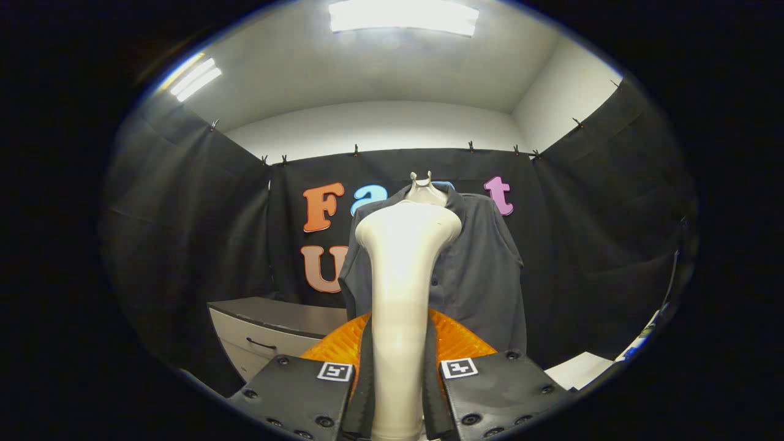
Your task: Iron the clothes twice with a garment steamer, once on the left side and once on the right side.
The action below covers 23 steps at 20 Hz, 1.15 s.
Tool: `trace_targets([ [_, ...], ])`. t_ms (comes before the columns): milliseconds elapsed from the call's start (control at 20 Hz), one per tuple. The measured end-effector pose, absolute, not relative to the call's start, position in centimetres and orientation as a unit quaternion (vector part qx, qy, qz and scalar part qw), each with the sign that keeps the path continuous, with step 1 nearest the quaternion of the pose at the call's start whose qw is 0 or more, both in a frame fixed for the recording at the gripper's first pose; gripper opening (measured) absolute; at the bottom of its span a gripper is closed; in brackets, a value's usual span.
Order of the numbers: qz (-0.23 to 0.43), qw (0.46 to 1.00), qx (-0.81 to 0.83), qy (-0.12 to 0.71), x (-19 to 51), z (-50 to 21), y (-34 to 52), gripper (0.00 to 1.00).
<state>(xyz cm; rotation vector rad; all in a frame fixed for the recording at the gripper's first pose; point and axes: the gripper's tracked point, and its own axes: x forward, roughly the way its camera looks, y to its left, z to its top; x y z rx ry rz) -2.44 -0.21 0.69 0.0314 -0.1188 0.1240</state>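
We are holding the steamer upright before the shirt.
Going left to right: a cabinet [269, 331] is sitting low; our gripper [398, 392] is clamping both fingers on the steamer [401, 288], with the shirt [484, 269] hanging just beyond; we should be keeping the head level, sweeping 1 side slowly.

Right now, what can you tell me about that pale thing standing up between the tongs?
It is the garment steamer, a smooth, cream-coloured wand that looks like plastic. It stands upright, a slim handle widening into a broad rounded head at the top. The tongs are shut on its handle, one finger pressing each side. Its head is raised in front of the dark grey shirt hanging beyond; whether it touches the cloth cannot be told.
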Motion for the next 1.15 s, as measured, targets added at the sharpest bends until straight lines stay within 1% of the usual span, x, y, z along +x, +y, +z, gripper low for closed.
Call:
trace_targets([
  [1150,0.066,0.996,0.014,-0.052,-2.3,-0.4,0.2,0.39],
])
